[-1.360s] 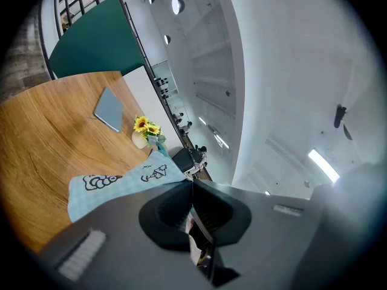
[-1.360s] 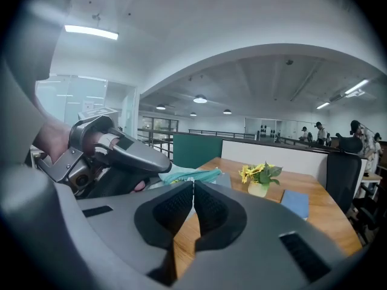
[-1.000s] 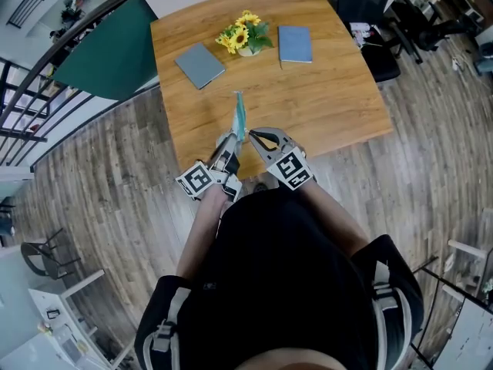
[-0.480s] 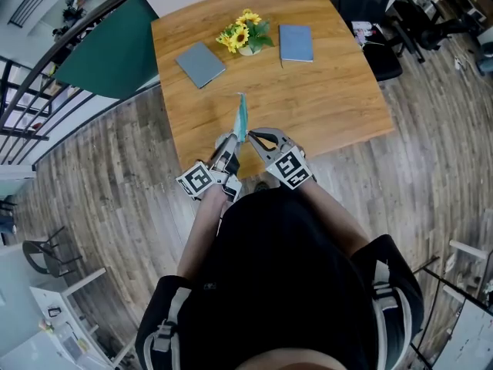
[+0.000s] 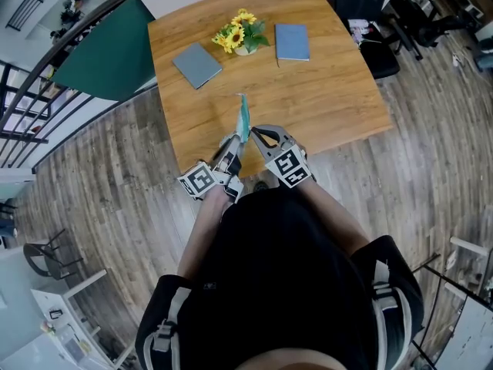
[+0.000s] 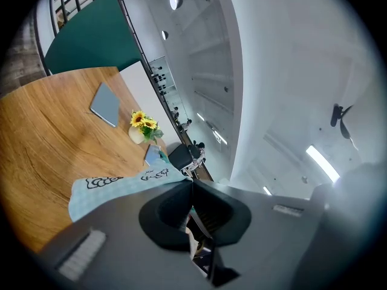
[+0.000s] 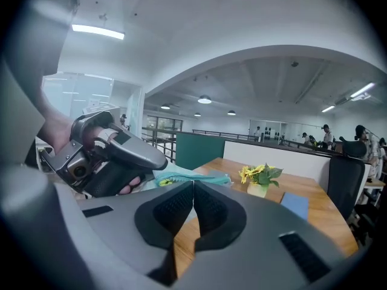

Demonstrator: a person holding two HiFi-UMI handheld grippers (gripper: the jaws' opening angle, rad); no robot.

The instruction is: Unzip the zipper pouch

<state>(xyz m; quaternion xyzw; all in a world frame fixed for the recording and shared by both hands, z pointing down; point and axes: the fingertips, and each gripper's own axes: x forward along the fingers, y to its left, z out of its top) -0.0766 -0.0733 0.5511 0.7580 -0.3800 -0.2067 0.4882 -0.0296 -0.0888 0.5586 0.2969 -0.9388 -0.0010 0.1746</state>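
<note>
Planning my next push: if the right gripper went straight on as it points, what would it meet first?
Likely the zipper pouch, just beyond the right gripper's shut tips; depth unclear.

Head view overhead, gripper views low, sharing table (image 5: 331,91)

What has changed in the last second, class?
Nothing visibly changed: the left gripper still holds the teal zipper pouch on edge over the table, the right gripper stays shut beside it, and the grey notebook, blue notebook and flowers lie as before.
</note>
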